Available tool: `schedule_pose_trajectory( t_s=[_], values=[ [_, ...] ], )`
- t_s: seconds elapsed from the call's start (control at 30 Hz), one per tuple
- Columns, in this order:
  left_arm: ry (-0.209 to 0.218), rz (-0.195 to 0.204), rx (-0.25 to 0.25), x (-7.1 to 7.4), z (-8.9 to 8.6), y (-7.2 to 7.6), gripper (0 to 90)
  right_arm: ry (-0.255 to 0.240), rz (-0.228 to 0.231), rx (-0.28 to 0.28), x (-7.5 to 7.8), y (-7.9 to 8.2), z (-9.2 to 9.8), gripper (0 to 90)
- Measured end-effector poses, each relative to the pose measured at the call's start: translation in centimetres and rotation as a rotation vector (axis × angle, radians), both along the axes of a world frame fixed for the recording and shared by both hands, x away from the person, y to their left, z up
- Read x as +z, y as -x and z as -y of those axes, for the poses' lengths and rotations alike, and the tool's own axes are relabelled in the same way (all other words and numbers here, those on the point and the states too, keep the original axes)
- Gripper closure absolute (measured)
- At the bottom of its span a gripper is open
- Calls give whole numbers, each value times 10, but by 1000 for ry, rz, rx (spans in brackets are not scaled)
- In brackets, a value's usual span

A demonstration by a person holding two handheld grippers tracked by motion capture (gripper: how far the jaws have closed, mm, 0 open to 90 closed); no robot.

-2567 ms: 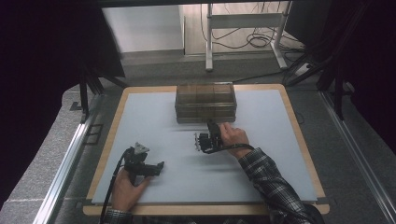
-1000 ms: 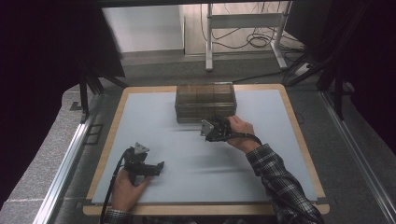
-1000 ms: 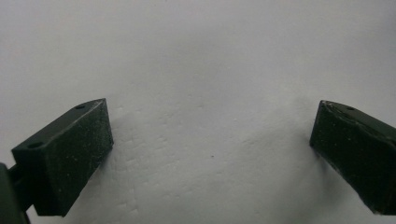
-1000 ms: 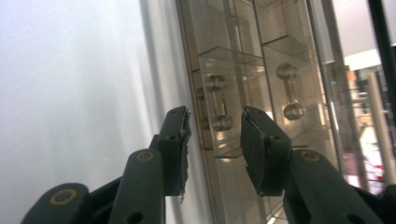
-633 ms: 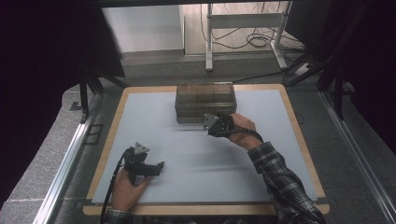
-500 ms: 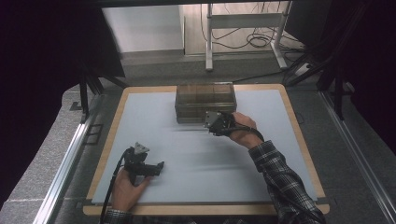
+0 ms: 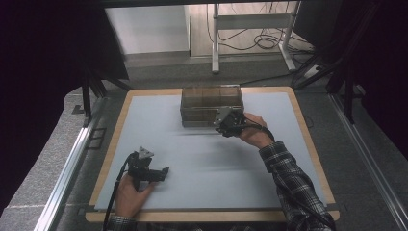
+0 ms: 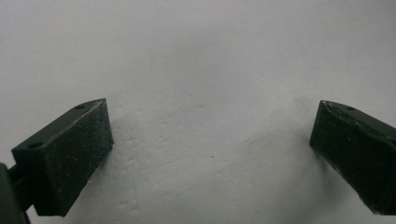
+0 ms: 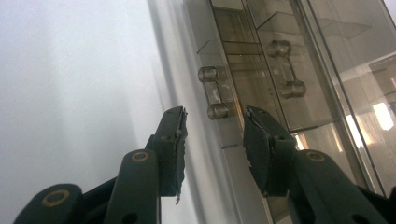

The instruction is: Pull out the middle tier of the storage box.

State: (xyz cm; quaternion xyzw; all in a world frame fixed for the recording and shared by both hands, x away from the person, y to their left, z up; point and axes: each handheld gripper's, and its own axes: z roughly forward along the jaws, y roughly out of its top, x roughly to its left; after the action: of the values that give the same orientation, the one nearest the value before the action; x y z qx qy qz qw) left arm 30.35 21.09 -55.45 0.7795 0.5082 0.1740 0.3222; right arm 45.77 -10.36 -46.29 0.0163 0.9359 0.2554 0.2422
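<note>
Right gripper (image 7: 222, 125) has moved off the open mat up to the near face of the clear drawer box (image 7: 211, 97) at the table's far middle — jaws part open, nothing between them, lined up just short of a drawer handle (image 9: 213, 93), no contact yet. Judged: reach nearly done, grab-and-pull comes next. Left gripper (image 7: 162, 172) unmoved on the grey mat (image 7: 202, 163) — jaws wide open, empty
</note>
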Motion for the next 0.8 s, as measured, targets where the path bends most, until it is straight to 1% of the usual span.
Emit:
schedule_pose_trajectory(
  t_s=[0.3,0.37,0.57,0.67,0.8],
  values=[
    [0,0,0,0,0,0,0,-8,-35,1,5,-9,7,586],
    [0,0,0,0,0,0,0,-10,-51,0,5,-11,9,586],
    [0,0,0,0,0,0,0,-1,-63,3,8,-20,17,588],
    [0,0,0,0,0,0,0,-5,-83,0,8,-23,20,596],
    [0,0,0,0,0,0,0,4,-99,10,7,-29,23,620]
  ],
)
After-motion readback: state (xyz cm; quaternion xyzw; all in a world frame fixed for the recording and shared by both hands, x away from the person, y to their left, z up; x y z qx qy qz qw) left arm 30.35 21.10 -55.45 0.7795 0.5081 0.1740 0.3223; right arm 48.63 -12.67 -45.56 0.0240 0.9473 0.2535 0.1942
